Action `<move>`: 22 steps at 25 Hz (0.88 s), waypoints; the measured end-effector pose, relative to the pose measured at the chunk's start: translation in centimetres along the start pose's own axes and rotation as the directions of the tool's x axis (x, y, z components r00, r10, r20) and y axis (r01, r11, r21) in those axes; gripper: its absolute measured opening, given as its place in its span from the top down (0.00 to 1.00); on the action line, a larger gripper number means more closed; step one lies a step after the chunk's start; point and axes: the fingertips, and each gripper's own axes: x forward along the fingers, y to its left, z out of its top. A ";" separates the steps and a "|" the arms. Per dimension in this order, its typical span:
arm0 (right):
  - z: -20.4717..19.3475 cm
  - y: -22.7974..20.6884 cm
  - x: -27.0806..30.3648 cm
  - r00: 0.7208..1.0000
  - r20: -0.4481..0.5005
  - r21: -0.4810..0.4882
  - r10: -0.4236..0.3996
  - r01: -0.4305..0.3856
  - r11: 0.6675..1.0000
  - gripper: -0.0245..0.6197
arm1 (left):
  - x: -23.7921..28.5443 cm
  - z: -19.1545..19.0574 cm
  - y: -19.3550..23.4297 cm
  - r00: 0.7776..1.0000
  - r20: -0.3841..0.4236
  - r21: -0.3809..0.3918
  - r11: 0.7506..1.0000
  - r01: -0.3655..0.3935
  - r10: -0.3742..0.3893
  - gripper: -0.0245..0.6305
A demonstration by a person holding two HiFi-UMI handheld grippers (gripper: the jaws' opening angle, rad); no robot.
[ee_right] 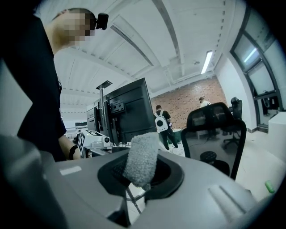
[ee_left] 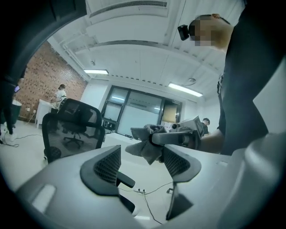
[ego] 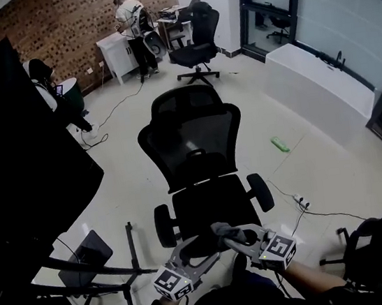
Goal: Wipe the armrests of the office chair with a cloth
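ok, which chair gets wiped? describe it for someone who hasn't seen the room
On the pale floor mid-room, find the black mesh-back office chair directly ahead of the right hand-held gripper holding the grey cloth. Unlike the second black chair farther back, it's nearest, seat facing the person.

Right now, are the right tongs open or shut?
Shut on the cloth: the right tongs pinch its grey fold, which sticks up from between them.

Bare floor beyond office chair [ego: 196, 140] at 12 o'clock, tripod legs [ego: 131, 248] crowding 8 o'clock, power strip [ego: 302, 202] at 3 o'clock, dark chair [ego: 374, 249] at 4 o'clock.
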 end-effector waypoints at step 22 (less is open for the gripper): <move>0.9 14.4 -6.7 0.988 0.074 -0.050 -0.135 0.139 0.989 0.91 | -10.4 -0.3 -11.1 0.996 0.042 0.012 0.997 0.078 -0.079 0.47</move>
